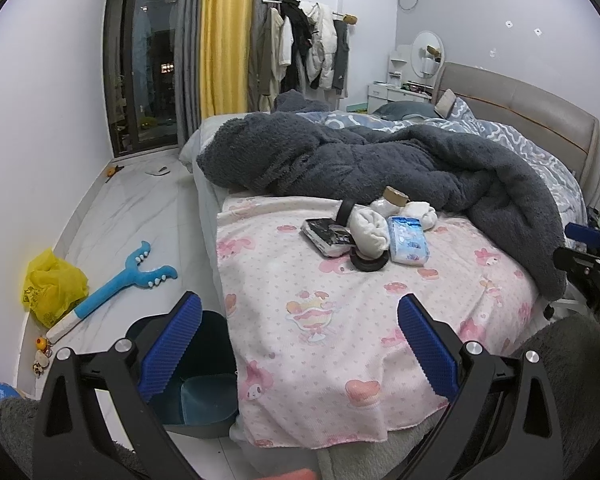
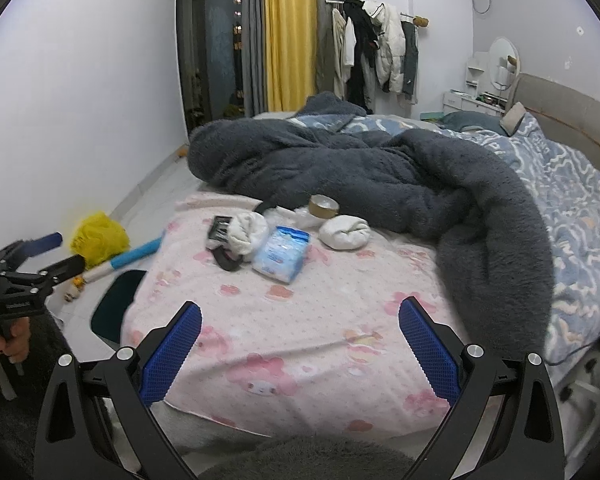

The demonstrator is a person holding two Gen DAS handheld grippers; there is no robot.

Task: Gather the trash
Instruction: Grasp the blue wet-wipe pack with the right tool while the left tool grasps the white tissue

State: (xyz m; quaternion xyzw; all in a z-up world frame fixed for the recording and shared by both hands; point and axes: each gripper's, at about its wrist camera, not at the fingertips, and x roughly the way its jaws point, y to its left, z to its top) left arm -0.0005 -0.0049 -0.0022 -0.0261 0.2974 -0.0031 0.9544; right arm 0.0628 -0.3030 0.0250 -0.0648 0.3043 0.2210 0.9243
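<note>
Starting out, you hold the left gripper (image 1: 300, 344) and right gripper (image 2: 300, 344) spread wide and empty over the bed's (image 1: 340, 344) foot edge. Trash sits mid-bed: tissue pack (image 2: 280, 254), tape roll (image 2: 323, 206), crumpled tissues (image 2: 345, 232). Next, reach forward and close on one piece, then carry it to the bin (image 1: 196, 396) beside the bed's left corner.

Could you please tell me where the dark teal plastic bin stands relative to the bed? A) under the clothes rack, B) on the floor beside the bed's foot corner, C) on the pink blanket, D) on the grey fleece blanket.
B: the dark teal plastic bin stands on the white tiled floor, right against the corner of the bed where the pink cartoon-print blanket hangs over.
</note>
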